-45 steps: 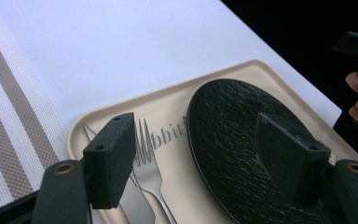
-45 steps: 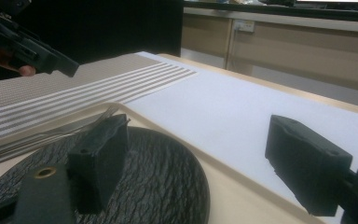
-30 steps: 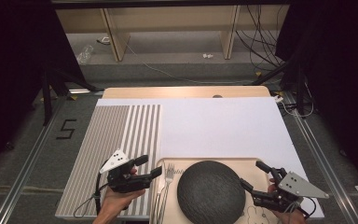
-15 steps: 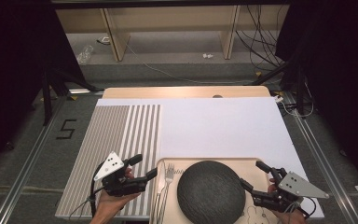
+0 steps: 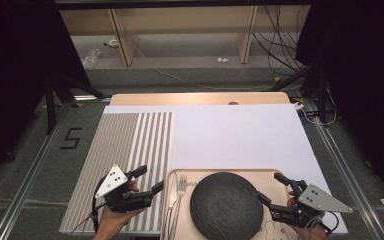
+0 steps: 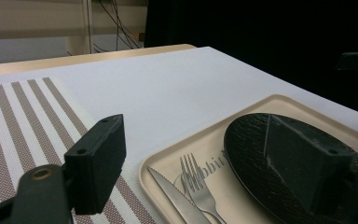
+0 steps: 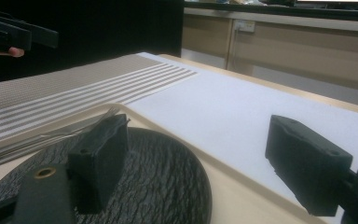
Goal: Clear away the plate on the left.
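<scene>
black plate (image 5: 226,205) sits low-centre on the tray (image 5: 180,173); both grippers, left gripper (image 5: 146,181) just opening and right gripper (image 5: 273,189), stand wide, empty. approach its rim level, grip evenly.

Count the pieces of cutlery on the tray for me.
2. A fork and a knife lie side by side on the left part of the tray, beside the black plate; more could be hidden below the frame.

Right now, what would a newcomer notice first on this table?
The round black plate on the beige tray at the near edge, with a fork and knife lying beside it. The left gripper hangs open over the striped placemat; the right gripper stands open at the plate's right rim.
</scene>
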Motion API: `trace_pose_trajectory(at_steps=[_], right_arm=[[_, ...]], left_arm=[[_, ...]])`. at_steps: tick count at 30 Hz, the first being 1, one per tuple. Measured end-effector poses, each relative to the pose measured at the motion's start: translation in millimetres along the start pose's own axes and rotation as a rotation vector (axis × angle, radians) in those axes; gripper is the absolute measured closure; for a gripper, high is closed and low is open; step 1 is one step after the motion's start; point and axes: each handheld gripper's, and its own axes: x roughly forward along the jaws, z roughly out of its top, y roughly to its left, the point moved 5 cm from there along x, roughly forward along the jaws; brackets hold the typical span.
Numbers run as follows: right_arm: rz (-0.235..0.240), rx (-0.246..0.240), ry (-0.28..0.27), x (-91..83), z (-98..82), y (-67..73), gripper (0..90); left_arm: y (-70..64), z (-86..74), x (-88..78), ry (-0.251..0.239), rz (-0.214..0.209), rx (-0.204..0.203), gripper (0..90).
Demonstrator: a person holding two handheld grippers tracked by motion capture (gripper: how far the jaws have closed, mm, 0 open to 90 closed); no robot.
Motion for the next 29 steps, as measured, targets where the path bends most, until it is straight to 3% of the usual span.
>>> trace_pose_trajectory(at_steps=[29], right_arm=[[0.001, 0.003, -0.005, -0.5, 0.0, -0.6, 22.0]], left_arm=[[0.0, -0.1, -2.9, -0.017, 0.008, -0.02, 18.0]])
